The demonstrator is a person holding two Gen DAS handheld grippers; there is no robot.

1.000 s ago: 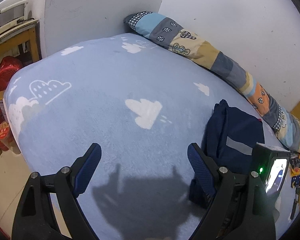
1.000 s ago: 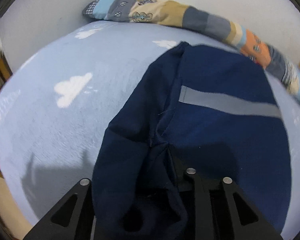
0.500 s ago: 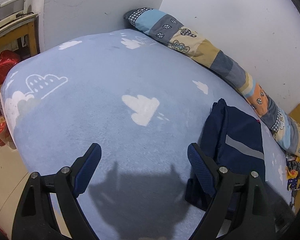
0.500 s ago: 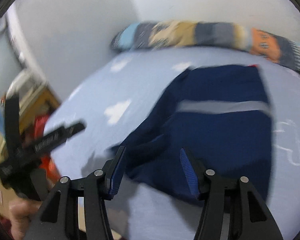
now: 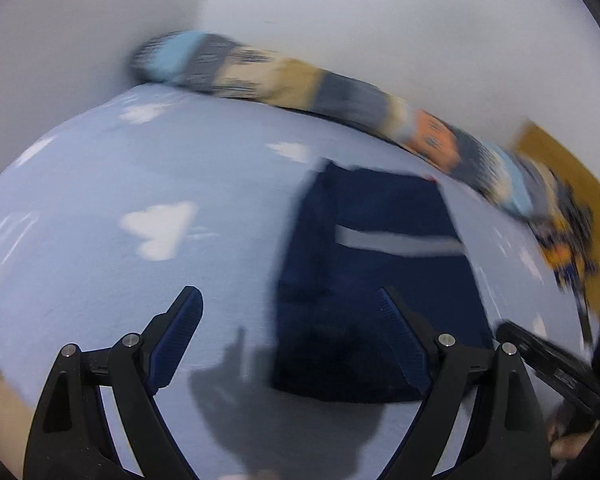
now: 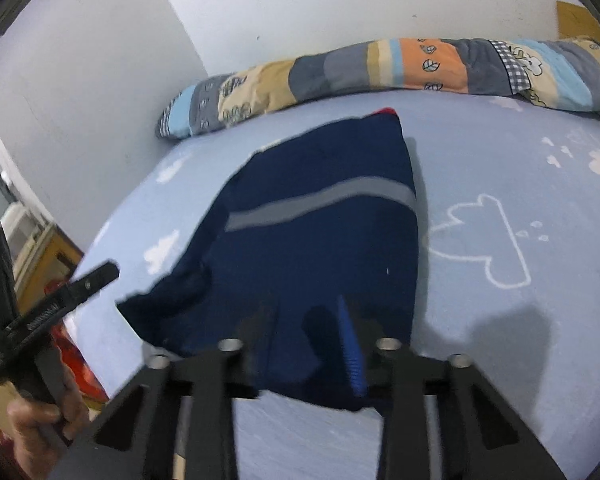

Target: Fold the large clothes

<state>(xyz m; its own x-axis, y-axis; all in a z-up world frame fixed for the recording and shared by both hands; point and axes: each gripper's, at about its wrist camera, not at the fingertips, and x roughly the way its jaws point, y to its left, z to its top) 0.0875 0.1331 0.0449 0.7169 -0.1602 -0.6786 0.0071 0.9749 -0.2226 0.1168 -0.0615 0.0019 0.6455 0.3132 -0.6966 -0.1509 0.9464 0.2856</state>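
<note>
**Right gripper closing on near edge of part-folded garment; left gripper wide and empty**

Landmark: the navy garment (image 6: 320, 248), lying on the pale blue cloud-print bed cover (image 6: 520, 184), its far corner close to the patchwork bolster (image 6: 380, 68) along the wall. It is already doubled over, grey stripe uppermost, with a loose flap trailing off its left side

Left of the garment: the left gripper (image 5: 290, 340) hovers over bare cover, jaws spread wide with nothing between them. Its right finger overlaps the garment's left edge in view; contact cannot be confirmed. Judged to be standing by to take or steady that loose side

At the garment's near edge: the right gripper (image 6: 304, 344) has just been closing, jaws now narrow, and dark cloth lies between them. Blur prevents confirming that the pads press on it. The grip at the near hem would serve to lift and carry that edge toward the bolster

Right of the garment: bare cover only
</note>
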